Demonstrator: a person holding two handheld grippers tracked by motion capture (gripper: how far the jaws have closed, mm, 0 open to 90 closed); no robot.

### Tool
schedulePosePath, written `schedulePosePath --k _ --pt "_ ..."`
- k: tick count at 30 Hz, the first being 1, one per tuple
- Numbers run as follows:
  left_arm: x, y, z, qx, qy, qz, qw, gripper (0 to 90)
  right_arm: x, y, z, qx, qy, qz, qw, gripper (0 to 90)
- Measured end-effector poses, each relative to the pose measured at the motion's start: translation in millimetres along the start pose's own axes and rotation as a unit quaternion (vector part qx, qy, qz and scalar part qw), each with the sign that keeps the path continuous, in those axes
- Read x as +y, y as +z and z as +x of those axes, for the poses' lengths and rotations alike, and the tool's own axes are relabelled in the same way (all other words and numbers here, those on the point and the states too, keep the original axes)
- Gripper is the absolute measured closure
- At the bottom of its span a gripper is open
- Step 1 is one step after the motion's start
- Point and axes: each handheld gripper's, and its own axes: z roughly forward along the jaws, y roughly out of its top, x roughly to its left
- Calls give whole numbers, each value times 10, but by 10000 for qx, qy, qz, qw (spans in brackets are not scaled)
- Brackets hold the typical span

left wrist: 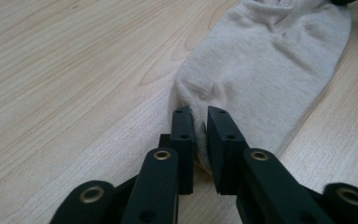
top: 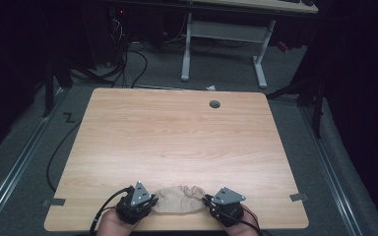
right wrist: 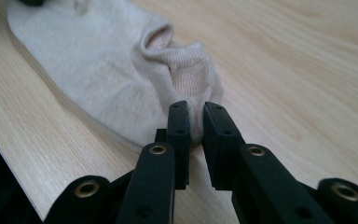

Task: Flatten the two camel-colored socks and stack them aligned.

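The left tool (top: pixel 150 202) sits at the near edge of the counter (top: pixel 177 132), a little left of its middle, held from below by a hand (top: pixel 109 223). In the left gripper view its two black jaws stand close together, with a narrow gap between them, and the rounded end of a beige sock (left wrist: pixel 261 70) lies in that gap. The fabric bunches slightly between the pads, though whether they still press it or merely flank it is hard to judge from this angle; it looks like a light pinch.

The right tool (top: pixel 207 200) rests at the same near edge, just right of the middle, with its grey three-cornered plate facing up. In the right gripper view its jaws are likewise nearly together, and the ribbed cuff end of the sock is gathered between the pads, folded into a small ridge just beyond them.

The sock lies flat on the wood between the two tools, stretched along the near edge, one end at each tool. Its cloth is mostly smooth, with a crease near the cuff.

Farther out, the counter is pale wood grain, with a round grey cable hole (top: pixel 214 104) near the far edge, right of centre. Small grey tabs (top: pixel 53 202) project at the near corners. Beyond the counter stand the white legs of a desk (top: pixel 224 44) on grey carpet.
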Motion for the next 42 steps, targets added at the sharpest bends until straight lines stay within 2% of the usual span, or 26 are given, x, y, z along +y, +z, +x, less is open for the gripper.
schedulePosePath --k 5,8,11,17,20,22,26,28,30,32,36,37,39,40,42 --pt "-1 12 9 14 -36 -4 10000 719 -11 22 -14 23 43 65 10000 776" --pt "5 -2 31 44 -94 -88 9999 651 -5 -3 -22 9 100 -26 9999 718" --pt "10 -15 47 59 -122 -148 9998 609 1 -21 -38 -29 155 -142 9998 697" --pt "22 -33 102 101 -234 -274 9993 557 31 -52 -80 -138 206 -317 9992 637" --pt "36 -47 175 114 -394 -371 9985 545 56 -58 -133 -205 261 -429 9985 611" --pt "51 -68 249 149 -492 -457 9976 529 74 -53 -172 -252 295 -485 9981 588" --pt "91 -69 475 420 -583 -677 9951 495 120 -15 -294 -394 343 -647 9965 546" --pt "99 -51 619 595 -649 -774 9931 480 150 31 -388 -443 485 -693 9954 541" --pt "116 -29 773 775 -710 -742 9917 476 184 87 -512 -533 621 -715 9941 539" --pt "124 -31 925 902 -770 -814 9896 470 233 160 -653 -657 771 -720 9922 535" --pt "61 -24 1227 1085 -1015 -719 9863 470 291 360 -988 -1030 1129 -659 9861 536" --pt "22 -12 1278 1119 -1097 -655 9855 470 273 411 -1055 -1049 1272 -631 9843 537" --pt "-47 1 1333 1134 -1268 -555 9839 474 236 459 -1113 -1080 1344 -477 9839 539" --pt "-62 -1 1339 1112 -1293 -535 9839 475 220 459 -1120 -1102 1335 -425 9840 538" --pt "-57 -20 1315 1146 -1214 -550 9844 476 199 442 -1124 -1089 1369 -416 9837 538"
